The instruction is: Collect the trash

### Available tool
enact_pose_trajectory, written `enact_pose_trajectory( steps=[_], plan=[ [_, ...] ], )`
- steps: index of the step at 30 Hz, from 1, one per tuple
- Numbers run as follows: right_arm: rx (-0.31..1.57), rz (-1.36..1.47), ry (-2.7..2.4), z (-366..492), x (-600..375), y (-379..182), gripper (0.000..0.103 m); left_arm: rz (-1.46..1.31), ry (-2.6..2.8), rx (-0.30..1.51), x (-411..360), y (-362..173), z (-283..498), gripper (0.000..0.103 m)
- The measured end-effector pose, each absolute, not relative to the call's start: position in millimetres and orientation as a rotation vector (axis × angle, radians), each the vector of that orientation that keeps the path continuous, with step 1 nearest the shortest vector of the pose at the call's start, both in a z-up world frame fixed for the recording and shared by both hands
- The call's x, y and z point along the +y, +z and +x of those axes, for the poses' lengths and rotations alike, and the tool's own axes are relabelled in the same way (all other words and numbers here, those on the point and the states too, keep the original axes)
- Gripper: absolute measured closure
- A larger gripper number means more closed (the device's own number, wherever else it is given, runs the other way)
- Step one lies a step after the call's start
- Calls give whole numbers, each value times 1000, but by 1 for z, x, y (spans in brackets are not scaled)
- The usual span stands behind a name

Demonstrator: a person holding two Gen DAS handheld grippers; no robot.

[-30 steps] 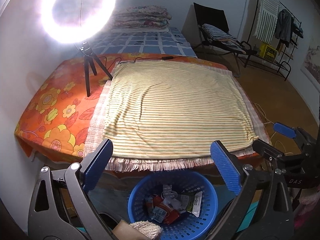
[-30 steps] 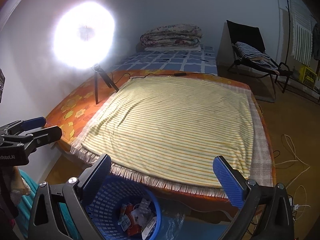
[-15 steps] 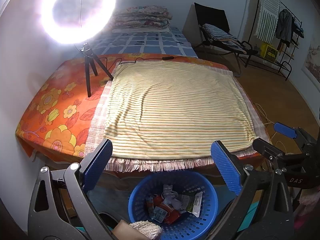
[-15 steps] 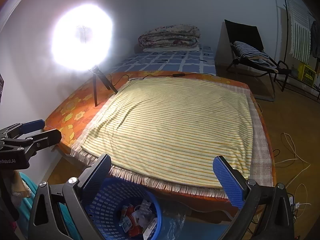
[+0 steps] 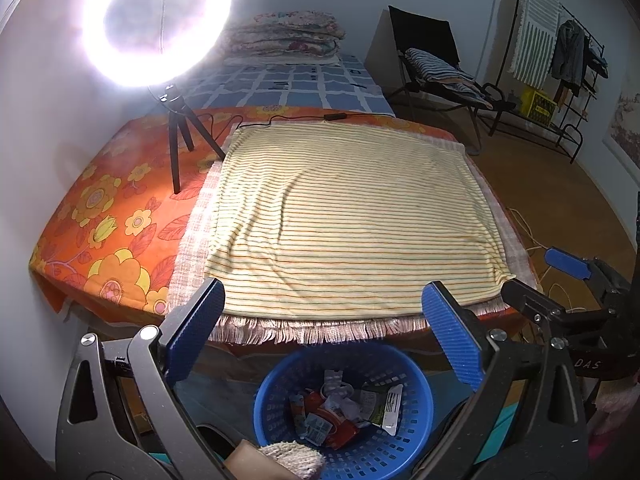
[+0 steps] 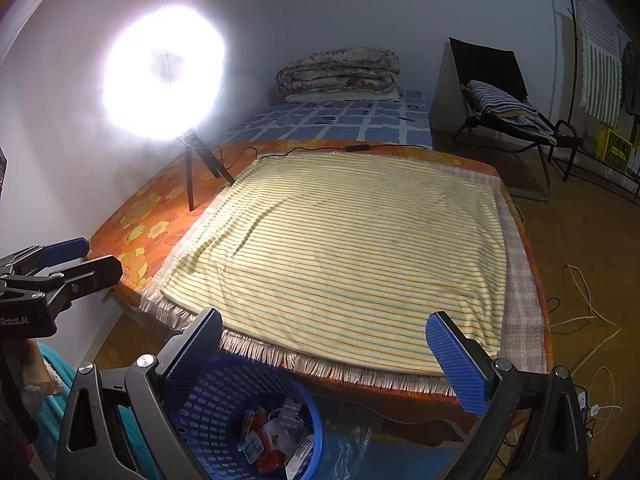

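A blue plastic basket (image 5: 416, 432) stands on the floor below the bed's near edge and holds several wrappers and packets (image 5: 344, 412). It also shows in the right wrist view (image 6: 208, 412), low and left, with the wrappers (image 6: 276, 436) inside. My left gripper (image 5: 324, 340) is open and empty, above the basket. My right gripper (image 6: 332, 364) is open and empty, over the bed's fringe, right of the basket. Each gripper shows at the edge of the other's view. The yellow striped cloth (image 5: 344, 216) on the bed carries no trash.
A lit ring light on a tripod (image 5: 176, 148) stands on the orange floral sheet (image 5: 108, 220) at the left. A black cable (image 5: 304, 118) runs along the cloth's far edge. Folded blankets (image 5: 288, 34), a chair (image 5: 436, 64), a clothes rack (image 5: 560, 56), floor cables (image 6: 580, 320).
Almost nothing has changed. Both views have shifted very slightly; both grippers stay open above the basket.
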State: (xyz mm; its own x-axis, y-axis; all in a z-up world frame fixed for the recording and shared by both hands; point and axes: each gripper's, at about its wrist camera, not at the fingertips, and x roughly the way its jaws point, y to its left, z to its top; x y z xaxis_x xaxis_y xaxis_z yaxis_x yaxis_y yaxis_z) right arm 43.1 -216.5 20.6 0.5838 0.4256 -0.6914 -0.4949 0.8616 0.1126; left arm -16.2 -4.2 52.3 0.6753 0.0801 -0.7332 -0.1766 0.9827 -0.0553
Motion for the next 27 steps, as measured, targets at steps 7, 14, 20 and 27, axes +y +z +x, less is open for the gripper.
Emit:
enact_pose_trajectory(
  steps=[7,14,20,27],
  plan=[
    [780,-95,540,44,-217,21,0,-127,148,817,-6,52,-16,2],
    [791,-91,535,44,-214,18,0,-132,148,821,-12,52,-15,2],
    [796,-83,530,44,-213,16,0,-134,149,821,-14,51,-14,2],
    [802,-79,525,44,-211,14,0,-136,151,822,-14,51,-14,2]
  ],
)
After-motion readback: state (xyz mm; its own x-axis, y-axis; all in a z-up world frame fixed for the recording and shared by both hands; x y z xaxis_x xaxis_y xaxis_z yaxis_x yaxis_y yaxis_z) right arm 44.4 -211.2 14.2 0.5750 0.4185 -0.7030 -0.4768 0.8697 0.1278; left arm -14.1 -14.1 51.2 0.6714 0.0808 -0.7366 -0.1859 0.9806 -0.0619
